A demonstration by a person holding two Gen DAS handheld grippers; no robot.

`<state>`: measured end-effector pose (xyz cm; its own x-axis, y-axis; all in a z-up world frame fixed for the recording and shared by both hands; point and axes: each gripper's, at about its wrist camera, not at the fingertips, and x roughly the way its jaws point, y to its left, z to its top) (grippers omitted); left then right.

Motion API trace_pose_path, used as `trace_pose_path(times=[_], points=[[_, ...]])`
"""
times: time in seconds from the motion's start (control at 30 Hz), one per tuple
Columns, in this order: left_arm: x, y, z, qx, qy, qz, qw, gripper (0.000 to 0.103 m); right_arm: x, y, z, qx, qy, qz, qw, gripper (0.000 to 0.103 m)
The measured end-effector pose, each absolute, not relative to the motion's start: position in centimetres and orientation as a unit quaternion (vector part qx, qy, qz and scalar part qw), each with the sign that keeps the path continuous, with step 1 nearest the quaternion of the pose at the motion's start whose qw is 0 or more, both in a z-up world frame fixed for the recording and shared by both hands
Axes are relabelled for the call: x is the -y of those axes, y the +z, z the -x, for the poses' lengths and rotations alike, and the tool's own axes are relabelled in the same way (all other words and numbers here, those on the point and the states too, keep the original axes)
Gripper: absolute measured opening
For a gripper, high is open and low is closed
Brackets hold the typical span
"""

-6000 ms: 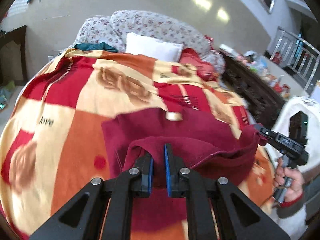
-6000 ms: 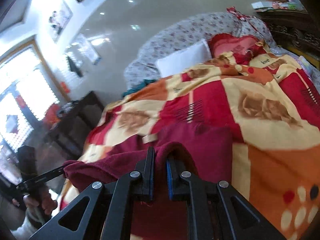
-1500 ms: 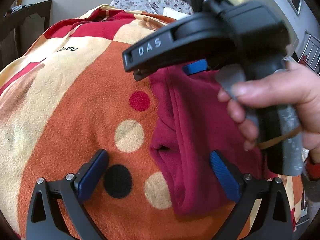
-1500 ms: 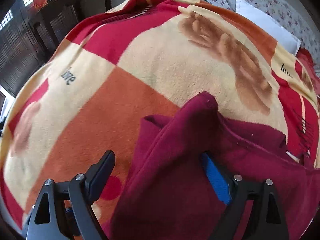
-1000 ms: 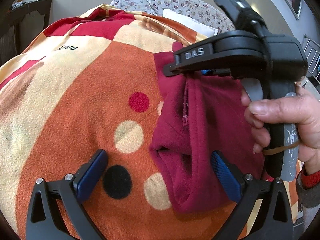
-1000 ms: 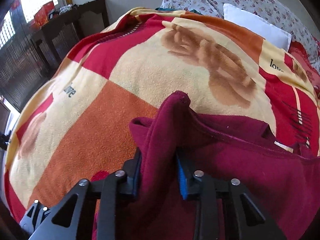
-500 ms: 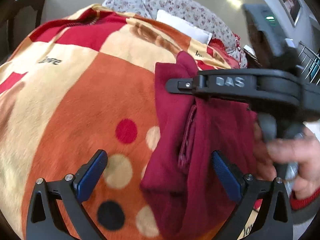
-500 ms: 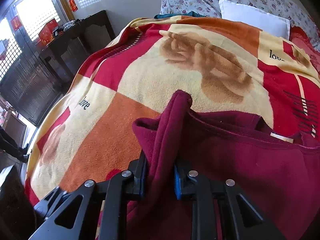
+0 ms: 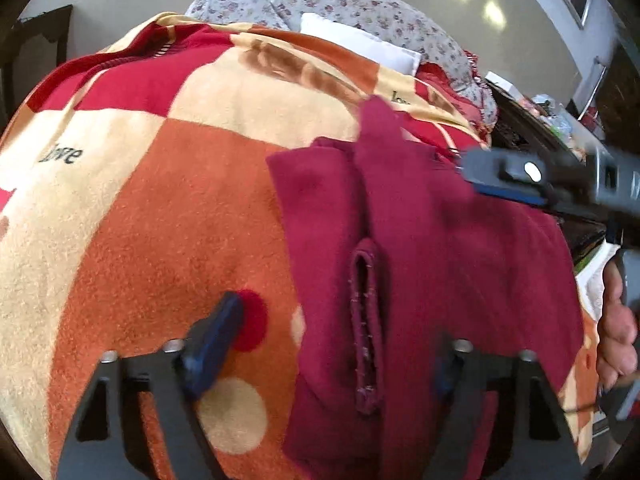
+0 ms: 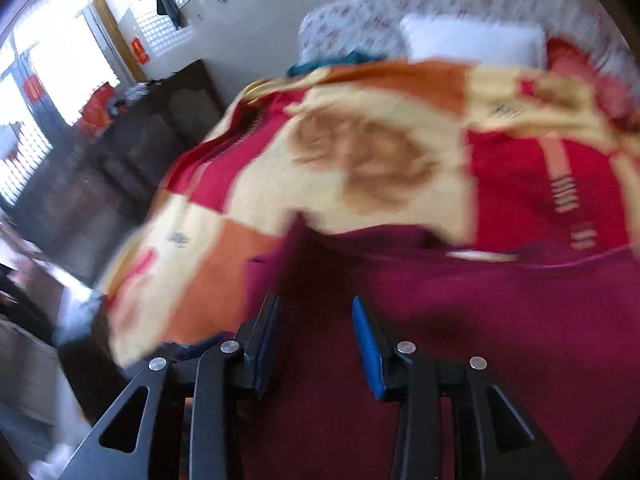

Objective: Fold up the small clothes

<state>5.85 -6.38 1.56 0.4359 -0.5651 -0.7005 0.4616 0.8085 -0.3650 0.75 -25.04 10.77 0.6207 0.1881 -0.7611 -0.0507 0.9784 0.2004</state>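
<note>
A dark red garment lies folded lengthwise on the orange, red and cream blanket; a stitched sleeve cuff lies on top of it. My left gripper is open and straddles the garment's near left edge. The right gripper reaches in from the right, over the garment's far part. In the right wrist view, which is blurred, my right gripper is open above the garment, with nothing between its pads.
A white pillow and floral bedding lie at the bed's head. A dark cabinet stands left of the bed. A cluttered dark dresser stands on the right. The person's hand holds the right gripper's handle.
The right gripper was shut on the garment's raised fold; it has opened, let go and pulled back to the right. The fold now lies flatter. The left gripper stays open.
</note>
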Motion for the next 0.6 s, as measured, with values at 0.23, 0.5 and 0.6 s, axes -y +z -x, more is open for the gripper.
trace_pose_path(times=[0.23,0.5,0.6], points=[[6.2,0.9,-6.1,-0.450,-0.340,0.101,0.819,0.037,28.6,8.9,0.4,-0.447,0.008,-0.049,0.893,0.025],[5.6,0.6,-6.0,-0.454,-0.349,0.121,0.811,0.042,30.8,5.9,-1.7,-0.451,-0.014,-0.080,0.889,0.013],[5.5,0.6,-5.9,-0.453,-0.350,0.123,0.810,0.046,31.6,7.7,0.1,-0.435,-0.006,-0.099,0.895,0.013]])
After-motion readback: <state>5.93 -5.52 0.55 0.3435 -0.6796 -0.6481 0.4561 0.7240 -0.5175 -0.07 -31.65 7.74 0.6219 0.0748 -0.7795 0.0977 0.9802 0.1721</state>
